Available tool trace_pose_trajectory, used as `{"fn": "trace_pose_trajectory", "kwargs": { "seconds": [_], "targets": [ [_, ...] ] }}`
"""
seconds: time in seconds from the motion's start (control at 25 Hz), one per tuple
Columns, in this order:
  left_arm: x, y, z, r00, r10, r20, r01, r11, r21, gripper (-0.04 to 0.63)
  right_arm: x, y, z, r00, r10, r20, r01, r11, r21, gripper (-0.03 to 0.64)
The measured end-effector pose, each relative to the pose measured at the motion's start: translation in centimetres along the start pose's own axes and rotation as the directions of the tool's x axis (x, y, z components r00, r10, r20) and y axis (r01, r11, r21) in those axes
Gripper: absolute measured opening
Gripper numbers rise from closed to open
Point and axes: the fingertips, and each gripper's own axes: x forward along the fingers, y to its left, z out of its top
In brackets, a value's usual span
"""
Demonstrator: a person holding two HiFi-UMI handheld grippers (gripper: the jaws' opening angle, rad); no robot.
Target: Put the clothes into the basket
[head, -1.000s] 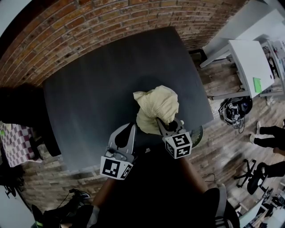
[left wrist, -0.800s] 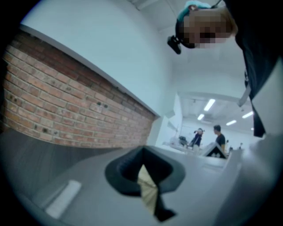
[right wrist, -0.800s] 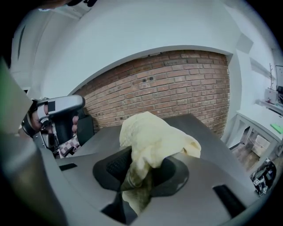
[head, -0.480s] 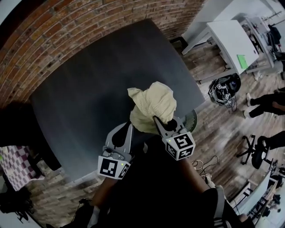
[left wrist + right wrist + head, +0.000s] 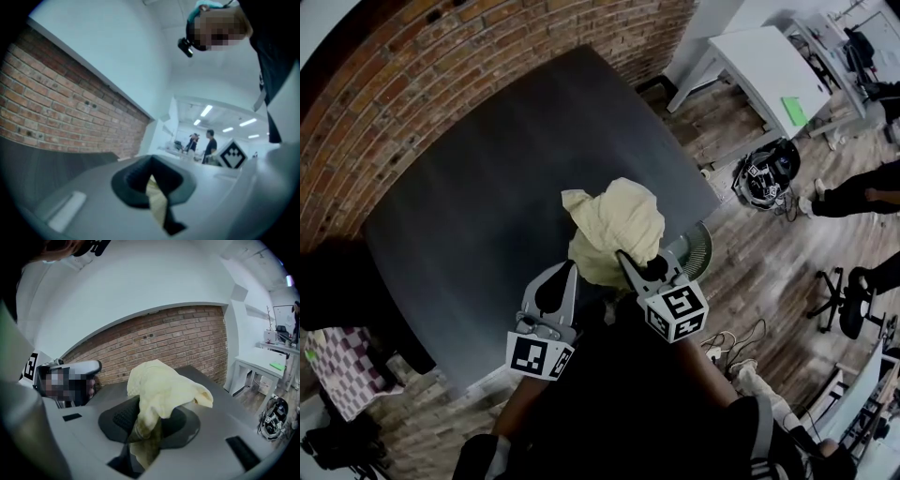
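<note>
Pale yellow crumpled cloth (image 5: 614, 225) is held up above the near edge of the dark grey worktop (image 5: 487, 206), pinched in my right tongs (image 5: 636, 262). My left tongs (image 5: 565, 277), just beside, are pressed together on a thin strip of it.

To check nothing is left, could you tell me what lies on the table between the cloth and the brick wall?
Nothing: the table is bare from the cloth to the brick wall, clearest in the head view.

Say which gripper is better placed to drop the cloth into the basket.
Right. The right gripper grips the cloth, and the basket sits just beside it; the left gripper is farther off.
</note>
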Motion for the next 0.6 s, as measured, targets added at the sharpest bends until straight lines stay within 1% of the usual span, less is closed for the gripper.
{"fn": "trace_pose_trajectory", "kwargs": {
  "seconds": [0.16,0.28,0.6],
  "targets": [
    [1.0,-2.0,0.1,1.0,-0.007,0.006,0.007,1.0,0.002,0.005,-1.4,-0.5,0.1,1.0,0.009,0.018,-0.009,1.0,0.004,0.112],
    [1.7,-4.0,-0.3,1.0,-0.028,0.0,0.028,1.0,0.008,0.005,-3.1,-1.1,-0.1,0.999,0.007,0.033,-0.007,1.0,0.009,0.112],
    [2.7,-9.0,-0.9,0.994,-0.103,-0.019,0.104,0.994,0.022,0.005,-8.4,-3.5,-1.3,0.997,-0.05,0.06,0.047,0.998,0.049,0.112]
  ]
}}
